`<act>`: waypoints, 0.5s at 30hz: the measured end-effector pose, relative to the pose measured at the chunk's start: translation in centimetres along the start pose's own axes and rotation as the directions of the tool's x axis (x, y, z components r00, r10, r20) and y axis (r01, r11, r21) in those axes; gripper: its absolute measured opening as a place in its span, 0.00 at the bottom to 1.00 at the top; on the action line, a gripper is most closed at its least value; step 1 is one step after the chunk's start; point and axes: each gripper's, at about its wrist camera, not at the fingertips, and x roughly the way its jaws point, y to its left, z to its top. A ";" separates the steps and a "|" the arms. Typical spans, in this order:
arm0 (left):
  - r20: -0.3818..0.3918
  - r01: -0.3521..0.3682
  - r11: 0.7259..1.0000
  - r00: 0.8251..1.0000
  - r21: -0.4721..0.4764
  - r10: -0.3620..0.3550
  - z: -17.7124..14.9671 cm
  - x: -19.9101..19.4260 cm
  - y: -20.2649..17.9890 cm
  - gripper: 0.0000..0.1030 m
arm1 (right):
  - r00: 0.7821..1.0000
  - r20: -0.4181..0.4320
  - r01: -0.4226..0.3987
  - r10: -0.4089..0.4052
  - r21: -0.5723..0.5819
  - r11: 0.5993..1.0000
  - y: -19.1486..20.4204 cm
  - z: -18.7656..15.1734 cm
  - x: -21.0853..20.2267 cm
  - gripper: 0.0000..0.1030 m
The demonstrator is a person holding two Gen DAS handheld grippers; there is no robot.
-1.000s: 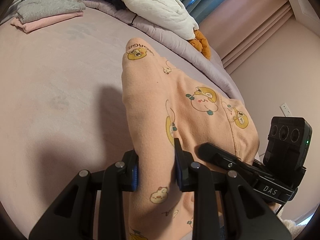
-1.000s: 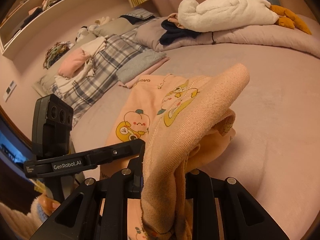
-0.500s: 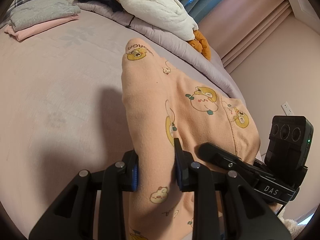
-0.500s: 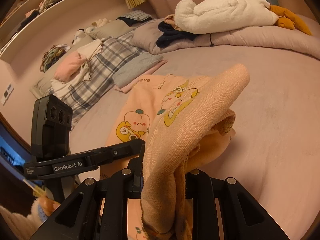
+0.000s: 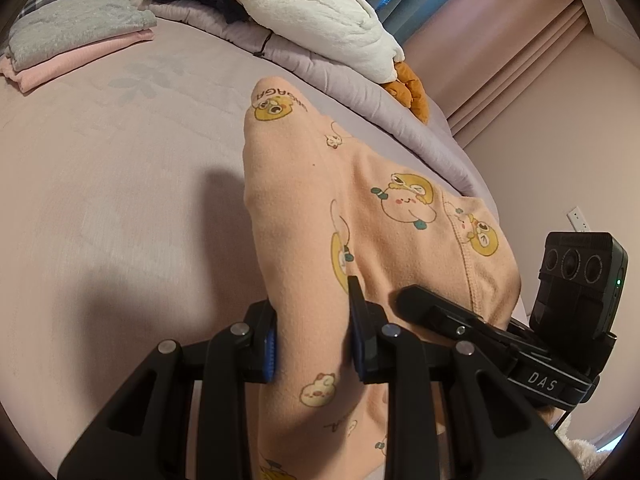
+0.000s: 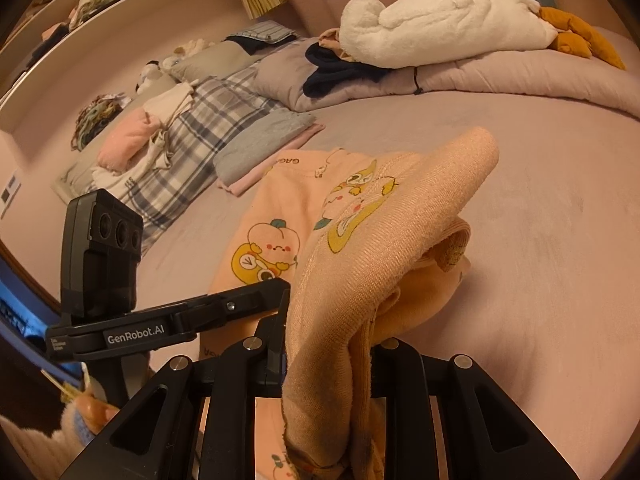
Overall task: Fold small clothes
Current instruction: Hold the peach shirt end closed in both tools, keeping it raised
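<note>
Over the bed (image 5: 100,200), both hand-held grippers, marked "DAS" (image 5: 542,382) and "GenRobot.AI" (image 6: 136,336), clamp the peach garment (image 5: 320,220).

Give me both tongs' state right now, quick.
Left tongs: closed on the peach garment.
Right tongs: closed on the same peach garment, bunched.

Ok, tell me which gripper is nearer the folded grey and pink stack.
Left. The left gripper, shut on the peach garment, has the folded stack ahead to its left; the right gripper, also gripping the garment, sits farther to the right of it.
</note>
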 end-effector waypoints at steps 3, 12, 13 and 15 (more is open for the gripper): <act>-0.005 -0.003 1.000 1.000 0.002 0.003 0.6 0.4 0.2 0.26 | 1.000 0.001 0.007 -0.007 0.002 1.000 -0.1 0.3 0.3 0.24; -0.010 -0.032 0.999 0.999 0.030 0.033 2.6 2.3 -0.2 0.26 | 1.000 0.021 0.021 -0.022 0.027 0.999 -1.6 1.3 0.9 0.24; -0.011 -0.035 0.999 0.999 0.033 0.035 2.8 2.5 -0.2 0.26 | 0.999 0.022 0.023 -0.023 0.032 0.999 -1.8 1.4 1.0 0.24; -0.014 -0.043 0.998 0.999 0.044 0.043 3.1 2.9 -0.4 0.26 | 0.999 0.023 0.025 -0.025 0.037 0.999 -2.3 1.6 1.0 0.24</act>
